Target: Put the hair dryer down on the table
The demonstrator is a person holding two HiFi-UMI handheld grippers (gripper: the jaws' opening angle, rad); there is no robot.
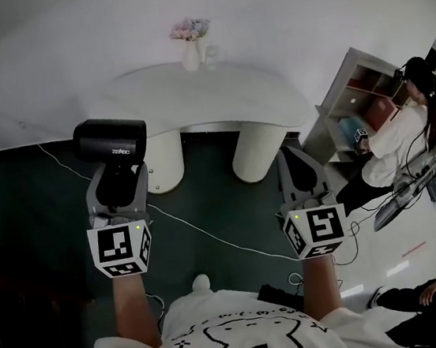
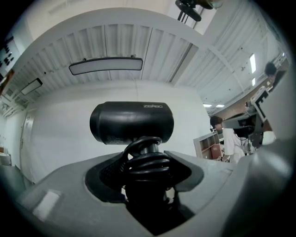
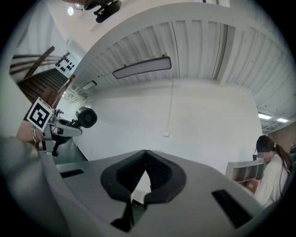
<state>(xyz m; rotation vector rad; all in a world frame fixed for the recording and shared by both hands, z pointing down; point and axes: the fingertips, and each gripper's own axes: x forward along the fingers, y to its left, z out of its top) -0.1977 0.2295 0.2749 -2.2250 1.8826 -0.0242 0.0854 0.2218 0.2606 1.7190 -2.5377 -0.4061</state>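
My left tongs [image 1: 117, 178] grip the black hair dryer [image 1: 110, 140] by its handle, with the coiled cord bunched between the jaws. The barrel sits crosswise above them. The dryer hangs in the air at the near left edge of the white oval tabletop [image 1: 215, 90] — it does not rest on it. My right tongs [image 1: 296, 159] are held well to the right, jaws closed on nothing. A vase of flowers [image 1: 191, 44] stands at the tabletop's far side.
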